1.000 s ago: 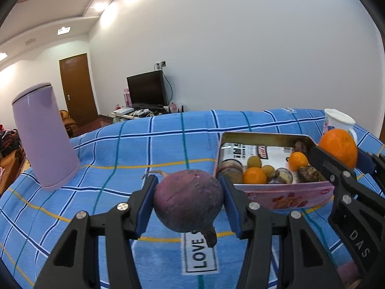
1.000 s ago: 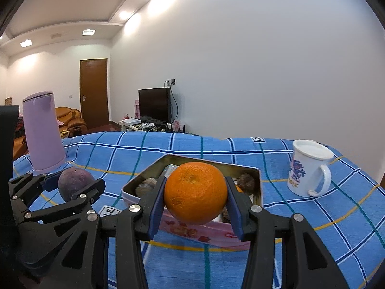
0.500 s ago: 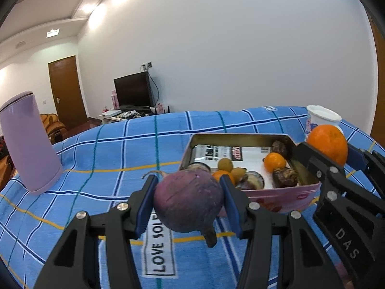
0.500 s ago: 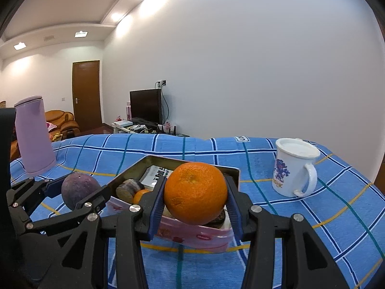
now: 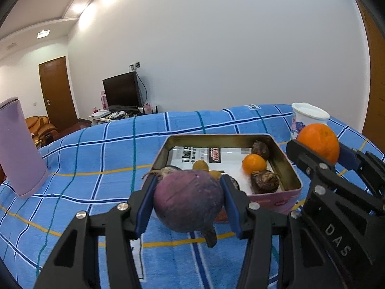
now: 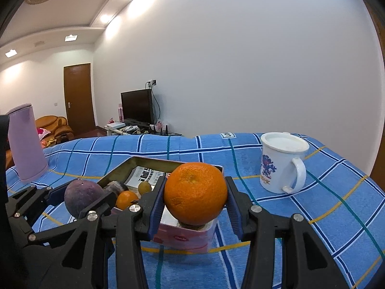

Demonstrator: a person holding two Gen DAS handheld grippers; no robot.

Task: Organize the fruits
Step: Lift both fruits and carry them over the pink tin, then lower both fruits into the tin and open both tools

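My left gripper [image 5: 188, 201] is shut on a dark purple round fruit [image 5: 187, 200], held just in front of the near left corner of a rectangular tin [image 5: 292, 171]. My right gripper [image 6: 195, 200] is shut on a large orange [image 6: 195, 196], held over the tin's near right corner [image 6: 190, 237]. The tin holds several small fruits: a small orange [image 5: 253, 163], brown ones [image 5: 264, 180] and yellowish ones [image 5: 201, 165]. Each gripper shows in the other's view: the right one with the orange [image 5: 317, 142], the left one with the purple fruit [image 6: 83, 197].
A blue checked cloth [image 5: 96, 149] covers the table. A tall lilac jug [image 5: 20, 149] stands at the far left. A white mug with a lid [image 6: 281, 161] stands right of the tin. A white label [image 5: 138, 257] lies on the cloth below my left gripper.
Both grippers have moved closer to the tin with their fruits still held. The tin now sits right behind both fruits.
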